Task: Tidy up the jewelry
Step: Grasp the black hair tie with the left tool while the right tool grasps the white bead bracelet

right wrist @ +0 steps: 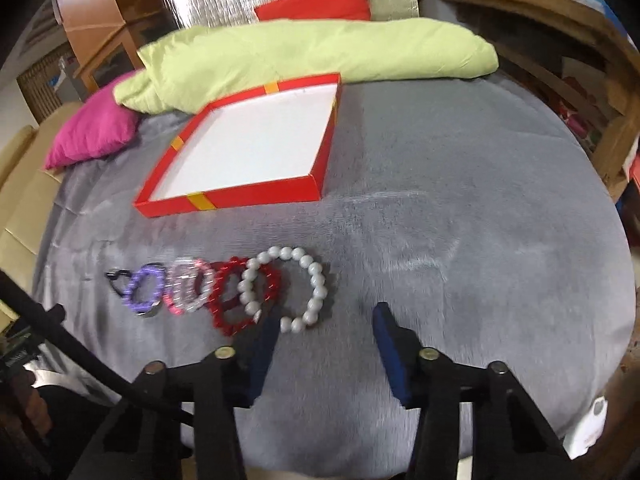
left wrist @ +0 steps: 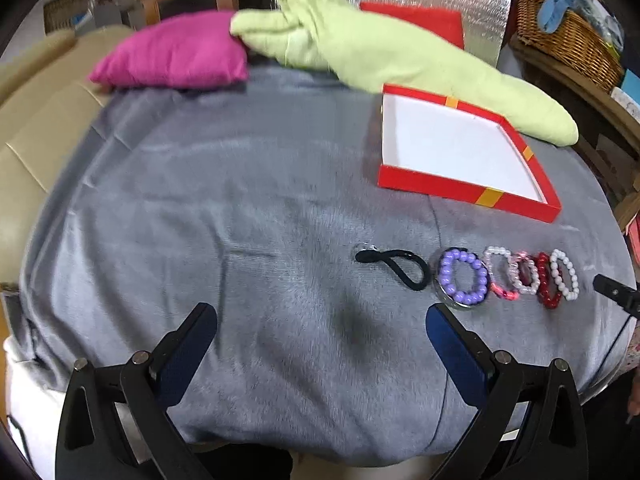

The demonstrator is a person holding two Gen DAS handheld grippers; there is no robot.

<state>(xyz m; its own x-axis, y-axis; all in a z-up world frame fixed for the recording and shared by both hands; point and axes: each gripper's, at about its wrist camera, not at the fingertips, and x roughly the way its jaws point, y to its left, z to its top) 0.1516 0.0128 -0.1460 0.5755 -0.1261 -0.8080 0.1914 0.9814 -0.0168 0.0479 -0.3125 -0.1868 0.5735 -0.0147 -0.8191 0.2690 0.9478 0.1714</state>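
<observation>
Bracelets in a row, both claws spread

Bracelets lie overlapping near the grey blanket's [right wrist: 440, 200] front edge: purple [right wrist: 145, 288], pink-clear [right wrist: 190, 290], dark red [right wrist: 236, 300], white [right wrist: 286, 290]. Red box [right wrist: 256, 196] sits behind, white inside. Left gripper [left wrist: 322, 320] spread, holding nothing; right gripper [right wrist: 326, 322] spread just beside white bracelet.

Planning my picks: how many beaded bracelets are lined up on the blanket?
5, in an overlapping row in front of the red box: purple bracelet, pink bracelet, clear bracelet, red bracelet, white bracelet. Overlap may hide more.
</observation>
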